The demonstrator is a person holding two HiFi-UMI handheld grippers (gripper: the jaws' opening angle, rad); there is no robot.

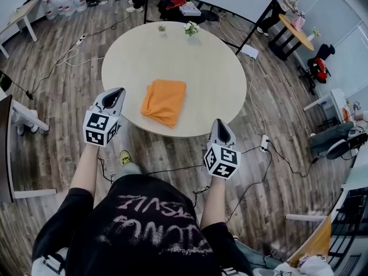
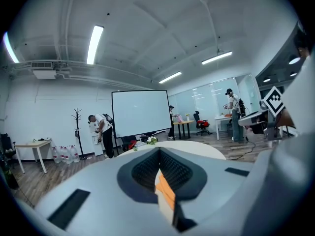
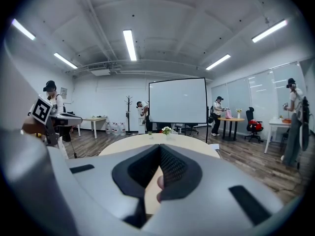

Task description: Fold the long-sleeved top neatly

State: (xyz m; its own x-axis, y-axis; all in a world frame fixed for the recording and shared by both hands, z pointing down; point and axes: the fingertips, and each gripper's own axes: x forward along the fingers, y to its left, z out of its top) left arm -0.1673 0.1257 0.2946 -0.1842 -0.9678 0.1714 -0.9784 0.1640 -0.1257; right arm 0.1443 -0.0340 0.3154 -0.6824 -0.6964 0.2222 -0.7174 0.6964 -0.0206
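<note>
Black shirt [image 1: 144, 223] lowest in head view. Left gripper [image 1: 114, 95] and right gripper [image 1: 220, 126] hovered near round table [image 1: 190, 56] edge, jaws pressed together (both empty). Orange top [image 1: 164, 101] lay folded on table.

Right claw [image 3: 158, 156] closed; round table [image 3: 192, 142] just beyond.

Bare tabletop [image 1: 144, 56] all round the folded orange top [image 1: 164, 101], a flower pot [image 1: 191, 29] and a smaller plant [image 1: 161, 28] at its far rim

A flower pot [image 1: 191, 29] stands at the far edge of the round table [image 1: 135, 59].
</note>
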